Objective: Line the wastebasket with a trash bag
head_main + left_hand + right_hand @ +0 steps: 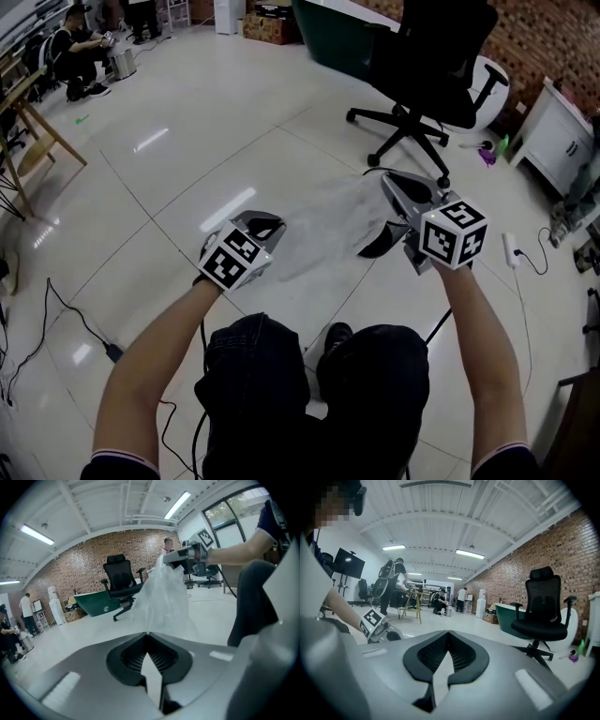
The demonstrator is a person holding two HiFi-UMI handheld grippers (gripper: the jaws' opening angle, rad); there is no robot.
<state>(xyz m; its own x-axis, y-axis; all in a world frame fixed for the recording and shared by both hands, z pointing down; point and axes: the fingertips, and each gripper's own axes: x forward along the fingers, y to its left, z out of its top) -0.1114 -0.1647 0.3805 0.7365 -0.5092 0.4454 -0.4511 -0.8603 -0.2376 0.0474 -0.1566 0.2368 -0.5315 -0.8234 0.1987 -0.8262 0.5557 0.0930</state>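
Trash bag (328, 220) is held off the floor (178, 141), stretched between the 2 grippers in front of the person's knees. The film is thin, translucent and crumpled.

Left gripper (265, 223): in the left gripper view the jaws are seen closed, with an edge of the bag pinched at the tips. From there the film fans up and away toward the other gripper.

Right gripper (394, 183): in the right gripper view the jaws are seen closed, with a pale sliver of film caught between them. In the left gripper view the bag's far edge is seen clamped at its tips. In the head view it is held further out than the left one.

Both marker cubes are turned toward the head camera.

A black office chair (431, 56) is seen just beyond the bag, to the right. A green tub (328, 33) is seen behind the chair. A white cabinet (558, 136) is set against the brick wall at far right. A crouching person (80, 47) is seen well apart at top left.
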